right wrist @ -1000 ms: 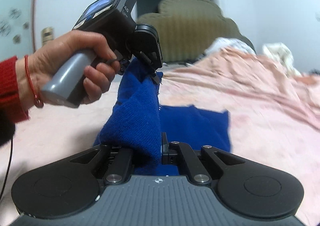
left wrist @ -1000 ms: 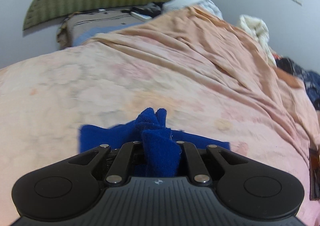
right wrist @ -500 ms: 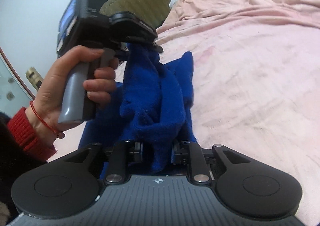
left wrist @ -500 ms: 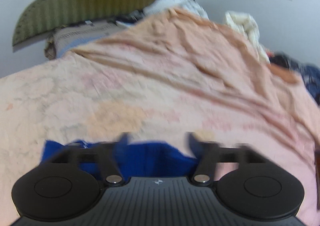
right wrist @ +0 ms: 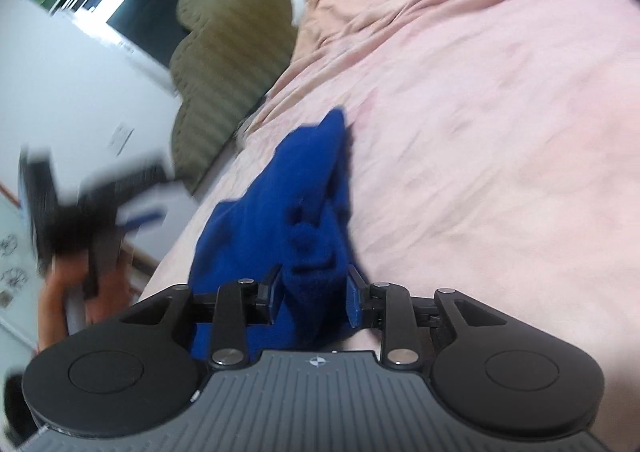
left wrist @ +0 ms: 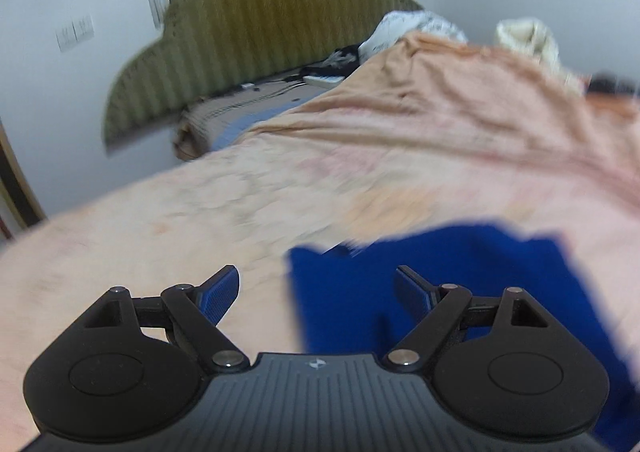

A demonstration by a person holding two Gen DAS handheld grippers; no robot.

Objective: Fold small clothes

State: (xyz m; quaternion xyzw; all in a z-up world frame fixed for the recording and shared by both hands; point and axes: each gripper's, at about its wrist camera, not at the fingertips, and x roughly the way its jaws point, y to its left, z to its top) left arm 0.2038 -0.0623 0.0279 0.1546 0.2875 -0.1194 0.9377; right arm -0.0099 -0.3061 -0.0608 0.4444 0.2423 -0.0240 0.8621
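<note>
A small blue knit garment lies on the pink bedspread. My left gripper is open and empty, hovering over the garment's left edge. In the right wrist view my right gripper has a bunched fold of the blue garment between its pads, jaws partly closed on it. The left gripper shows there as a blurred black shape at the far left, held by a hand, apart from the cloth.
An olive padded headboard stands at the bed's far end. White and cream clothes are piled at the far right. A pillow and small items lie by the headboard. A white wall is on the left.
My left gripper let go of the blue garment, opened wide and pulled away to the left. The raised cloth dropped onto the bed. My right gripper still holds its fold.
</note>
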